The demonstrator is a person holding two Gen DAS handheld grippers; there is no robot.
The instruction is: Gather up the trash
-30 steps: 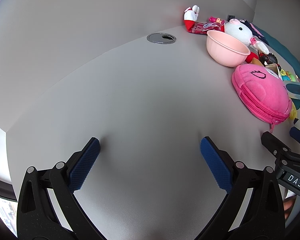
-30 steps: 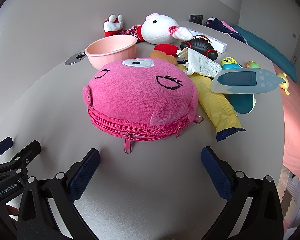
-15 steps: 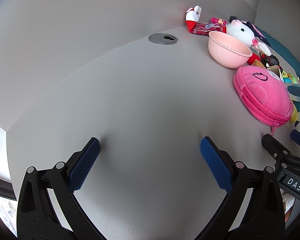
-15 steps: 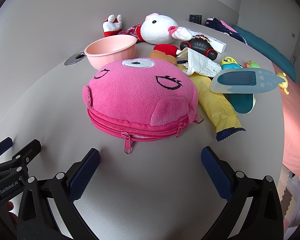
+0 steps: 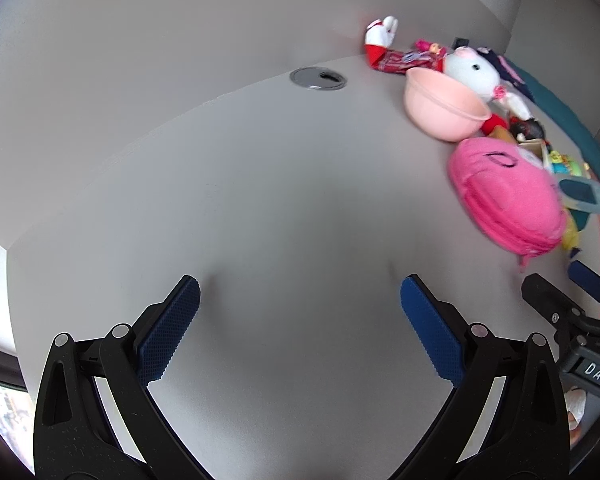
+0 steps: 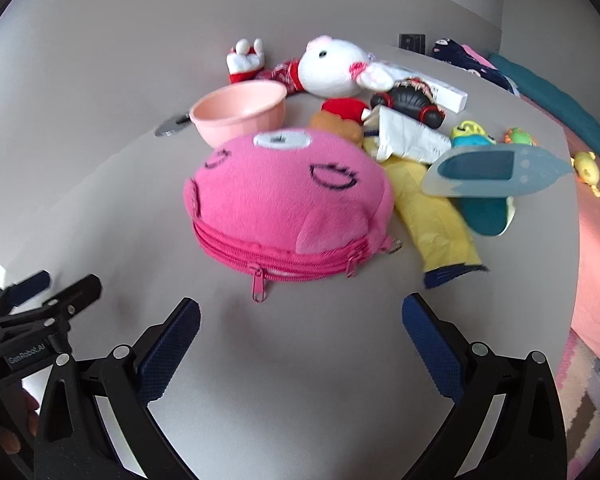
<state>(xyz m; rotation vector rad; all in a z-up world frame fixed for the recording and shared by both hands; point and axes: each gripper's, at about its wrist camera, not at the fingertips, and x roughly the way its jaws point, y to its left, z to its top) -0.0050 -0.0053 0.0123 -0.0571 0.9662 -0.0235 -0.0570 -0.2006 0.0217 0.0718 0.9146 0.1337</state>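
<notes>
A long yellow wrapper with a dark blue end lies on the grey table, right of a pink plush zip pouch. A crumpled white paper packet rests behind the wrapper. A pink bowl stands empty behind the pouch. My right gripper is open, low over the table, just short of the pouch's zipper. My left gripper is open over bare table, with the pouch and bowl far to its right. Neither gripper holds anything.
Behind the pouch lie a white bunny plush, a black and red toy, a white box, a translucent blue board and small bath toys. A cable grommet sits in the table. The table's right edge borders a pink bed.
Both views are blurred by motion. The right gripper has drawn back slightly from the pouch. The left gripper has swung a little to the right. Both stay open.
</notes>
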